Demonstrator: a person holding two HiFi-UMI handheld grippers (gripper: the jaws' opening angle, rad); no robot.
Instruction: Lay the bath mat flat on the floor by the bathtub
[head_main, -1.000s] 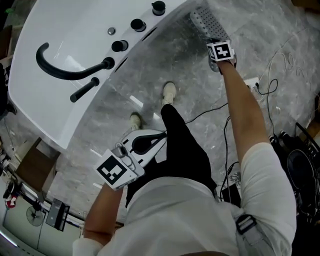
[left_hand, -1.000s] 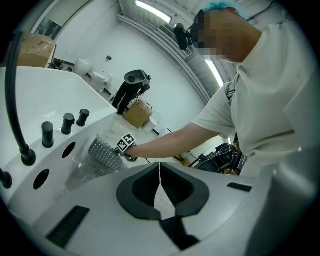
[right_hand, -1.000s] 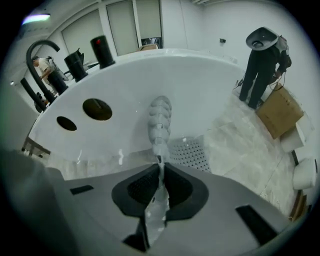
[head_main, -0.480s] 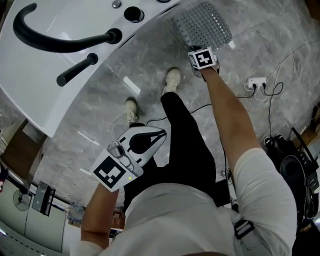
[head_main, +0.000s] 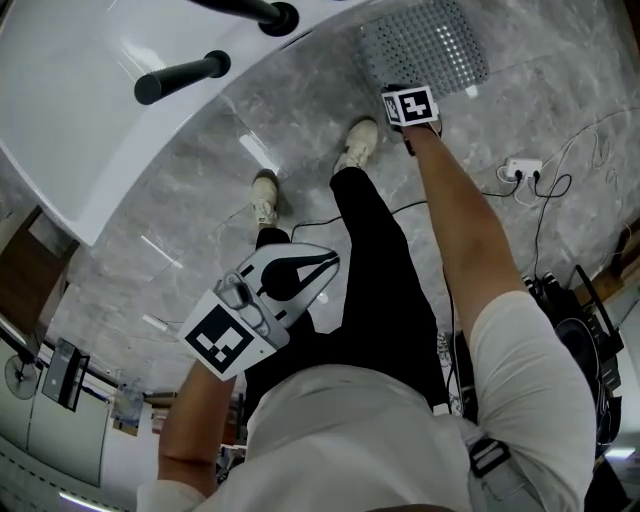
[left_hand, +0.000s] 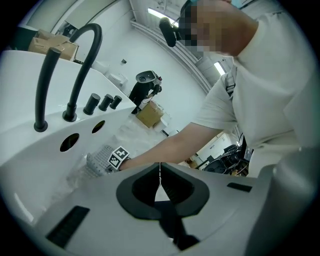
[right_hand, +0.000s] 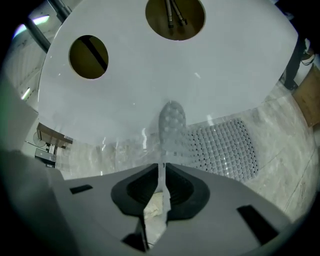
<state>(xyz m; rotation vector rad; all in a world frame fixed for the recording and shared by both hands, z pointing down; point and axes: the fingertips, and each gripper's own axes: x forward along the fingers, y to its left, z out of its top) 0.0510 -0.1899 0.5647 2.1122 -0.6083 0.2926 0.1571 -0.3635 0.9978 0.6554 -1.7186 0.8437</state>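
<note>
The grey perforated bath mat (head_main: 425, 48) lies on the marble floor beside the white bathtub (head_main: 90, 110). My right gripper (head_main: 400, 90) reaches down to the mat's near edge. In the right gripper view that gripper (right_hand: 162, 167) is shut on the mat, and a pinched fold (right_hand: 172, 125) stands up while the mat's remaining surface (right_hand: 225, 147) lies flat. My left gripper (head_main: 322, 268) is held near the person's legs, shut, with nothing in it (left_hand: 160, 175). The left gripper view shows the mat (left_hand: 96, 161) far off by the tub wall.
A black faucet (left_hand: 75, 65) and knobs sit on the tub rim. The person's shoes (head_main: 358, 148) stand on the floor between tub and mat. A power strip with cables (head_main: 522, 170) lies to the right, and black equipment (head_main: 590, 330) sits further right.
The mat now looks wider, with more of it spread on the floor. The right gripper stays on its edge, and the left gripper has stayed by the body.
</note>
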